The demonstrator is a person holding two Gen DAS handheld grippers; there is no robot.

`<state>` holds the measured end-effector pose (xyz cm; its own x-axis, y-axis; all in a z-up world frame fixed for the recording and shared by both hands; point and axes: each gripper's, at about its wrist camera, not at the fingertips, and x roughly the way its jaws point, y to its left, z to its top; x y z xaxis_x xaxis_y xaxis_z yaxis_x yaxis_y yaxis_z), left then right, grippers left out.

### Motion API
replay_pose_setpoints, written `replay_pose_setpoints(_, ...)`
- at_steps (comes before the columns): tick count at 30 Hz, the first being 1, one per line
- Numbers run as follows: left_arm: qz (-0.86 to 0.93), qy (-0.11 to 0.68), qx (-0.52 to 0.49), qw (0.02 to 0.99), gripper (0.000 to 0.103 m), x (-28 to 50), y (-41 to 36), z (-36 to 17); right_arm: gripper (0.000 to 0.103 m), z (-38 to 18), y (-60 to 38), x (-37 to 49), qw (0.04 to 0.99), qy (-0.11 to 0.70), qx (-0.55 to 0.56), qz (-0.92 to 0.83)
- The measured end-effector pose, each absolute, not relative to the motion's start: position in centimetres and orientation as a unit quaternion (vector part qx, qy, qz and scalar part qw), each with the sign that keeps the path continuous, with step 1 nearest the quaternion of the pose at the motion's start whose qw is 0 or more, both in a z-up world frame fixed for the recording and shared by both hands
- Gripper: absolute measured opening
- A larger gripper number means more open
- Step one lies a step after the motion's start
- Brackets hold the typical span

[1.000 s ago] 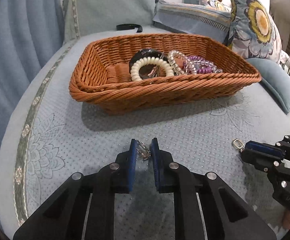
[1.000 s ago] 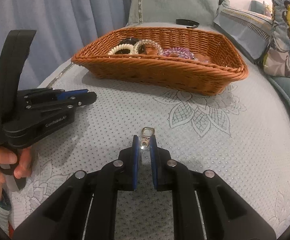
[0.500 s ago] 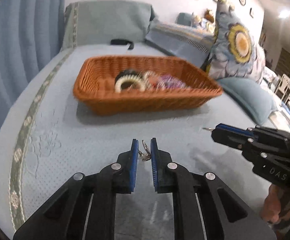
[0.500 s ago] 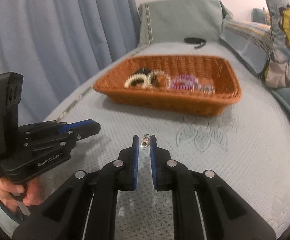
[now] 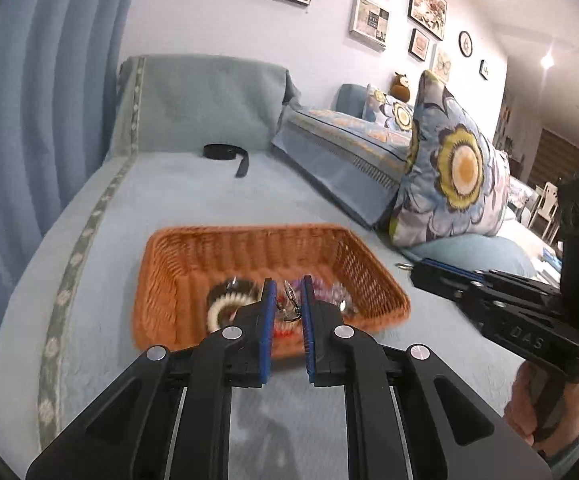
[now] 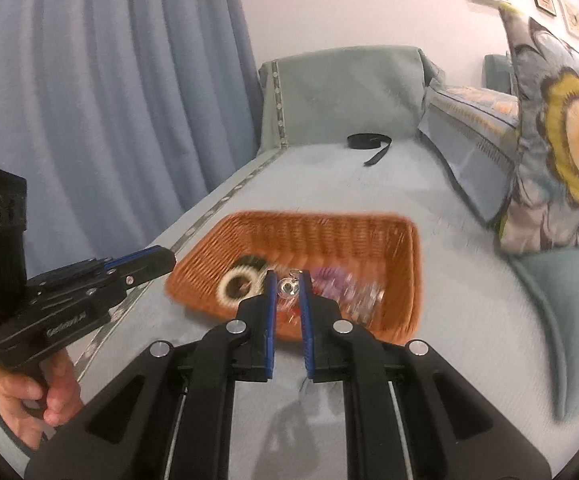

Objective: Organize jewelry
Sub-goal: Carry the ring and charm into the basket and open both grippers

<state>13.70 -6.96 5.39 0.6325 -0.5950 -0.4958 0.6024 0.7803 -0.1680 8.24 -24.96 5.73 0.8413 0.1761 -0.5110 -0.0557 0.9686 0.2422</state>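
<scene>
My left gripper [image 5: 287, 290] is shut on a small silver earring [image 5: 289, 304] and holds it in the air in front of the wicker basket [image 5: 169, 264]. My right gripper [image 6: 287, 282] is shut on a second silver earring [image 6: 288, 287], also raised before the basket [image 6: 405, 280]. The basket holds a cream coil bracelet [image 6: 235, 284], a black band and purple beaded pieces [image 6: 329, 280]. Each gripper shows in the other's view: the right one [image 5: 417, 274] with its earring loop sticking out, the left one [image 6: 161, 260].
The basket stands on a light blue quilted sofa seat [image 5: 217, 196]. A black strap [image 5: 225, 154] lies near the backrest. A floral pillow [image 5: 453, 172] leans at the right. Blue curtains [image 6: 89, 80] hang at the left.
Both grippers have risen well above the seat with their earrings still held. The views now look down on the basket from higher up and farther back.
</scene>
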Motion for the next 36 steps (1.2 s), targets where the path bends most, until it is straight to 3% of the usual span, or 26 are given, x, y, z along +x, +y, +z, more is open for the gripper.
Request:
replay_pose_setpoints(8, -0.33, 0.297, -0.012, 0.896, 0.011, 18.5, -10.1, 1.9, 0.009, 1.4, -27.6, 16.1, 0.915, 0.351, 0.178, 0.083)
replay_pose_setpoints(19, -0.31, 0.312, 0.008, 0.898, 0.012, 20.2, -11.4, -0.5, 0.009, -1.5, -28.3, 18.9, 0.9, 0.383, 0.197, 0.064)
replay_pose_setpoints(20, -0.311, 0.312, 0.006, 0.898, 0.013, 20.2, -11.4, -0.5, 0.01, -1.6, -28.5, 19.0, 0.899, 0.385, 0.198, 0.062)
replay_pose_setpoints(22, -0.32, 0.315, -0.004, 0.893, 0.026, 20.2, -11.0, -0.5, 0.01, -1.7, -28.8, 19.2, 0.895, 0.39, 0.205, 0.066)
replay_pose_setpoints(23, -0.321, 0.316, -0.006, 0.893, 0.04, 20.1, -10.9, -0.4, 0.012, -1.7, -29.0, 19.2, 0.894, 0.392, 0.209, 0.065)
replay_pose_setpoints(24, -0.321, 0.313, -0.009, 0.894, 0.044, 19.9, -10.6, -0.3, 0.019, -1.7, -29.2, 19.0, 0.893, 0.391, 0.213, 0.062)
replay_pose_setpoints(27, -0.325, 0.307, -0.023, 0.894, 0.044, 19.2, -9.6, 0.4, 0.027, -1.2, -29.7, 18.1, 0.895, 0.382, 0.222, 0.064)
replay_pose_setpoints(34, -0.312, 0.282, -0.038, 0.906, 0.044, 15.2, -5.5, 3.1, 0.027, 0.9, -29.6, 13.2, 0.902, 0.349, 0.243, 0.077)
replay_pose_setpoints(36, -0.299, 0.268, -0.026, 0.915, 0.045, 12.9, -4.5, 3.8, 0.031, 1.5, -29.2, 11.0, 0.907, 0.335, 0.241, 0.077)
